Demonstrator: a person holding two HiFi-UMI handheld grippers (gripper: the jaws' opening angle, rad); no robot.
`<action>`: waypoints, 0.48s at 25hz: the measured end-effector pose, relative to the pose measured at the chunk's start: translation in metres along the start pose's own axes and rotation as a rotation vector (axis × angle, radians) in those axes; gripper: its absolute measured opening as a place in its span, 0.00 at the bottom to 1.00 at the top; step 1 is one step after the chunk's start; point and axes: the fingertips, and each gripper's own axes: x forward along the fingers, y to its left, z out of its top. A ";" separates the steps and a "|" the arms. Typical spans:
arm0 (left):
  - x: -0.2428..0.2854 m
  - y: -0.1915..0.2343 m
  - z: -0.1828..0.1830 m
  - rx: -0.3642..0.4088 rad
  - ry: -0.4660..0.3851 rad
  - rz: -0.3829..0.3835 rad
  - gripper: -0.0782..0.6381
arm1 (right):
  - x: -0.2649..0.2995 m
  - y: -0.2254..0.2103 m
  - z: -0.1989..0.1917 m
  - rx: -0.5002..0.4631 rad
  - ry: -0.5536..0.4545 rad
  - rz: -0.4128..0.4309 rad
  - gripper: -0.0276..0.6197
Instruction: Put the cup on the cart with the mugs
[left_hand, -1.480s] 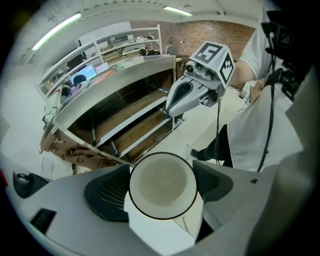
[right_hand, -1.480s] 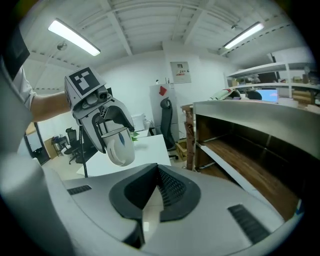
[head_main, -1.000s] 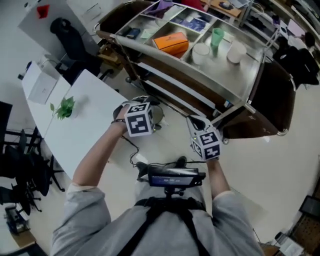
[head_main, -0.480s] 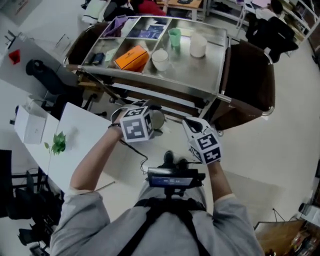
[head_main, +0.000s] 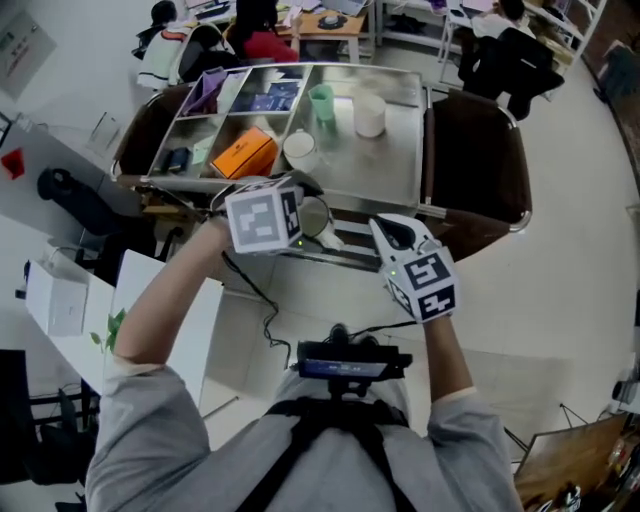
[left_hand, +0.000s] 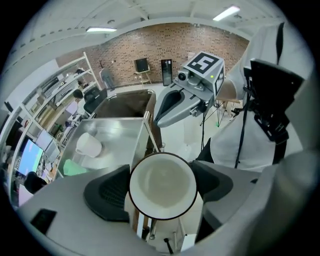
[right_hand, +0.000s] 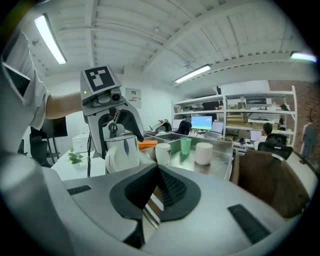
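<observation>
A white cup with a dark rim (left_hand: 162, 181) sits between the pads (left_hand: 111, 194) of my left gripper (left_hand: 161, 196), which is shut on it. In the head view the cup (head_main: 316, 216) hangs at the near edge of the steel cart (head_main: 404, 160). Two white mugs (head_main: 369, 114) (head_main: 298, 150) and a green cup (head_main: 321, 101) stand on the cart's top. My right gripper (head_main: 388, 230) hovers just right of the cup, shut with nothing in it (right_hand: 156, 169). The right gripper view shows the held cup (right_hand: 123, 153) and the mugs (right_hand: 203, 152) beyond it.
An orange box (head_main: 246, 154) and small items fill the cart's left compartments. A dark brown chair (head_main: 478, 160) stands against the cart's right side. A white table (head_main: 165, 310) with a small plant (head_main: 112, 327) lies to my left. Desks and seated people are behind the cart.
The cart has swung round in front of me and come closer. My left gripper has carried the cup up to the cart's near edge; the right gripper followed alongside.
</observation>
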 end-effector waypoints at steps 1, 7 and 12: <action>-0.007 0.008 0.004 0.011 -0.006 0.000 0.67 | 0.000 -0.004 0.008 -0.003 -0.012 -0.012 0.05; -0.035 0.067 0.027 0.066 -0.013 0.019 0.67 | 0.003 -0.043 0.043 0.009 -0.053 -0.129 0.05; -0.031 0.102 0.055 0.084 -0.023 0.026 0.67 | 0.006 -0.077 0.047 0.015 -0.032 -0.195 0.05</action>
